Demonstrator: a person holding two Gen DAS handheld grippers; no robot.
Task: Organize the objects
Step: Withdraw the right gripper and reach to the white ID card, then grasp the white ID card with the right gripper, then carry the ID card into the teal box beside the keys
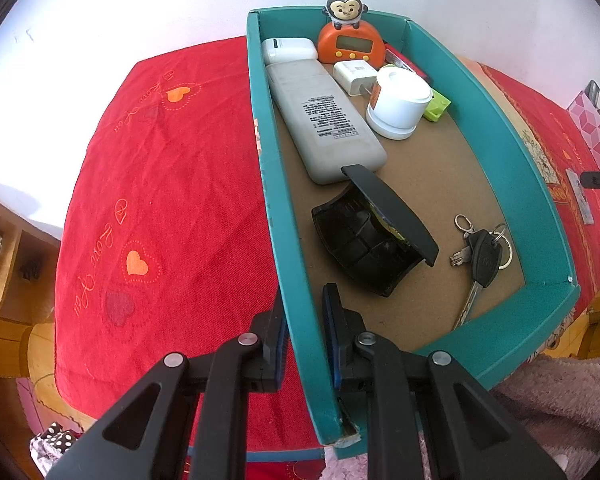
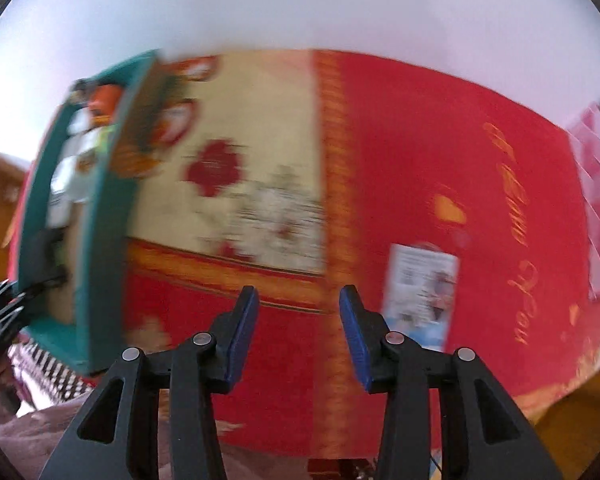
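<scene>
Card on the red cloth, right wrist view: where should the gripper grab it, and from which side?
Probably by a long edge, coming from above. The card lies flat on the red cloth, nothing around it, so no face to pinch. The right gripper, jaws opening and empty, likely must tip an edge up. The view is blurred.
</scene>
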